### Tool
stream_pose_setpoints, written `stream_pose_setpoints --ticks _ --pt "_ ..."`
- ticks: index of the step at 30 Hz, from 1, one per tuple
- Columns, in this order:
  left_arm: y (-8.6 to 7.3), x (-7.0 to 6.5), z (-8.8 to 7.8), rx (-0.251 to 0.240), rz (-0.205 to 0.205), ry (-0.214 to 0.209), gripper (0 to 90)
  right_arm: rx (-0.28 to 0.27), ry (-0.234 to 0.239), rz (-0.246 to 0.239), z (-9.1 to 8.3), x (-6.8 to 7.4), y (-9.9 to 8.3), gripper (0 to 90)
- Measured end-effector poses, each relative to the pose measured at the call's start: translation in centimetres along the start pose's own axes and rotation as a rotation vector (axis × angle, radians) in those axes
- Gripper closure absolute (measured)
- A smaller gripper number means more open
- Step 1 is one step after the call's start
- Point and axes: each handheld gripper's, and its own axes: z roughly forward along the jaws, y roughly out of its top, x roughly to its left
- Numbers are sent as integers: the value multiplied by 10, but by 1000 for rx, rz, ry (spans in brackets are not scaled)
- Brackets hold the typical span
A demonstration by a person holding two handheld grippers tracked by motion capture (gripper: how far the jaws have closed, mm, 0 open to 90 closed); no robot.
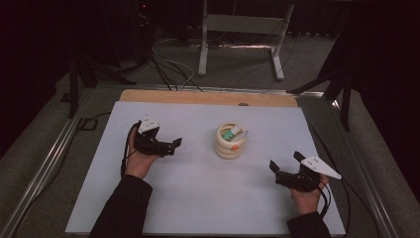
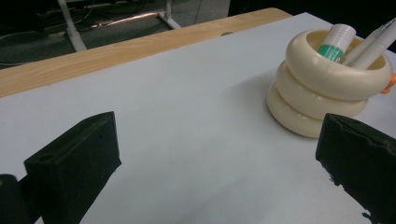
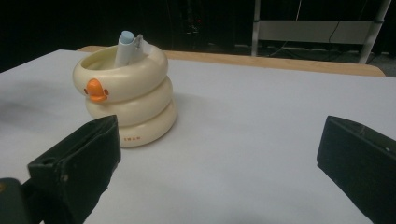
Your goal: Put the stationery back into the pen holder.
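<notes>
The cream pen holder (image 1: 231, 141) stands upright between the left hand-held gripper (image 1: 168, 144) and right hand-held gripper (image 1: 286, 165), both gaping wide, empty.

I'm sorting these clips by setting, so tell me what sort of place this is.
Probably a lab or workshop recording station, not a home. A white work board lies on a wood-topped table, cables trail across the grey floor beside a metal stand, and dark surroundings close it in. A cream duck-faced pen holder stands on the board.
</notes>
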Motion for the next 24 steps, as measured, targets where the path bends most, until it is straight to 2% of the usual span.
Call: stream_pose_setpoints --ticks 5,13,18,22,24 --pt "-6 5 -11 -22 -18 12 1 -1 1 1 0 1 0 0" --pt "-17 10 -26 -40 -7 47 1 -1 5 -1 0 2 0 0" --pt "-25 15 -31 -44 -21 49 1 -2 6 -4 1 2 0 0" --pt "-30 16 -35 -48 -15 55 1 -2 6 -6 1 2 0 0" --pt "-35 16 -38 -60 -11 78 1 -3 7 -4 1 2 0 0"
